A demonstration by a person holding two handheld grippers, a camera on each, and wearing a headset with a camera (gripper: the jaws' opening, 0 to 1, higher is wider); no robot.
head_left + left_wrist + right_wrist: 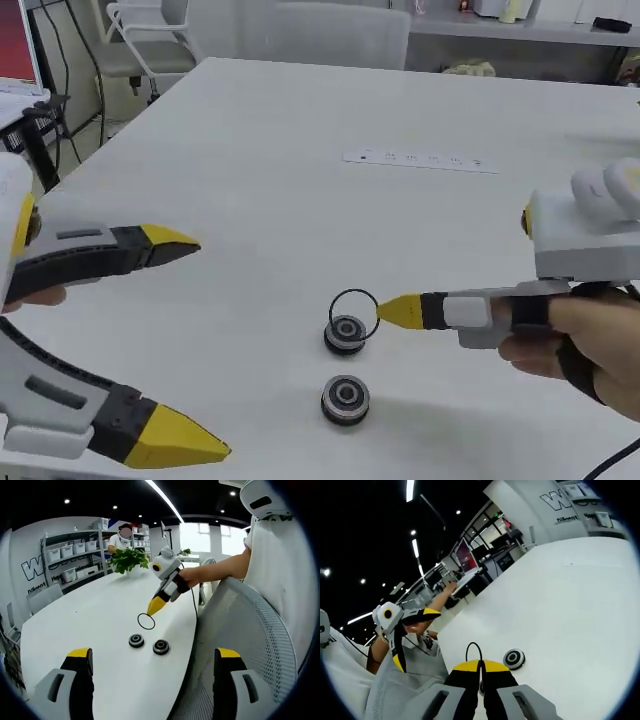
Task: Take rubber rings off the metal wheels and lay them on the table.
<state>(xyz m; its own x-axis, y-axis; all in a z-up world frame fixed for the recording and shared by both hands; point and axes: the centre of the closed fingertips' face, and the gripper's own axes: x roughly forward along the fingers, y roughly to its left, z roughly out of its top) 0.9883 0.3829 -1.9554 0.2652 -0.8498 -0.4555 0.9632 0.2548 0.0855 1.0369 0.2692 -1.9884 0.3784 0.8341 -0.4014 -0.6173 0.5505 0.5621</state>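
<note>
Two metal wheels sit on the white table (250,150), one farther (346,336) and one nearer (346,398); both appear in the left gripper view (136,640) (160,646). My right gripper (382,312) is shut on a thin black rubber ring (352,308), held just above the far wheel. That ring (146,621) hangs from the right gripper's yellow tip (153,609). From the right gripper view, the shut jaws (481,666) pinch the ring (472,651), with one wheel (514,658) beside them. My left gripper (212,348) is wide open and holds nothing, well left of the wheels.
A flush socket strip (420,160) lies in the table's far middle. Chairs (330,30) stand behind the table. A mesh chair (240,645) is close on the near side, and a potted plant (130,557) stands at the far end.
</note>
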